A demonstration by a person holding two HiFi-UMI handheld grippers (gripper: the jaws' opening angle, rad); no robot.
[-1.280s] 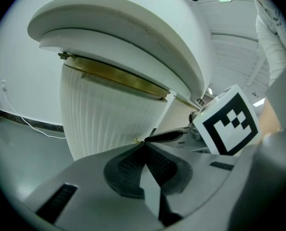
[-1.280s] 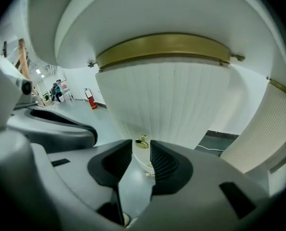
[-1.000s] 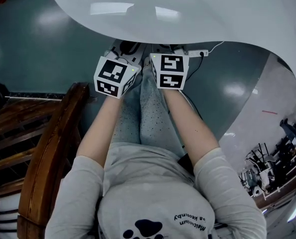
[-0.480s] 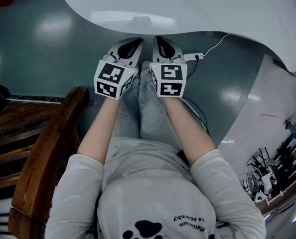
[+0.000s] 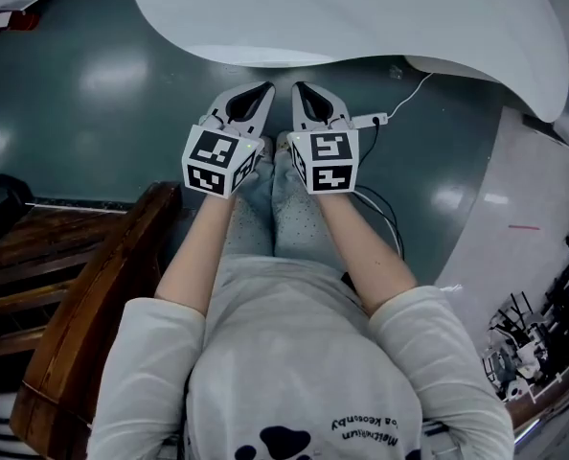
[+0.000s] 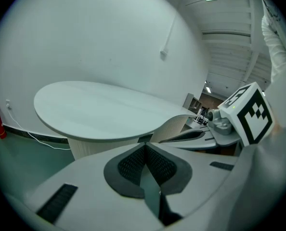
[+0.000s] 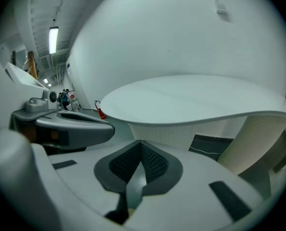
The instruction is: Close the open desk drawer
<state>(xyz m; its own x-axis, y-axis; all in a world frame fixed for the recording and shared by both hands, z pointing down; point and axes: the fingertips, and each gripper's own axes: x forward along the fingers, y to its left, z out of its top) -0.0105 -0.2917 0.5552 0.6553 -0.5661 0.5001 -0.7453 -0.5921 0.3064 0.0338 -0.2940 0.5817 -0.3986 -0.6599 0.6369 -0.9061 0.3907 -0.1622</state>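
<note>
Ahead, the white desk (image 5: 380,17) curves across the top of the head view, with its ribbed base (image 7: 256,138) under the overhang. The drawer itself cannot be made out. The left gripper (image 5: 251,99) and right gripper (image 5: 310,99) hover side by side just short of the desk edge, each with jaws pressed together on nothing.

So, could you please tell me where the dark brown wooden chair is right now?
In the head view the dark brown wooden chair stands at the lower left, on the teal floor, close beside the person's left arm.
</note>
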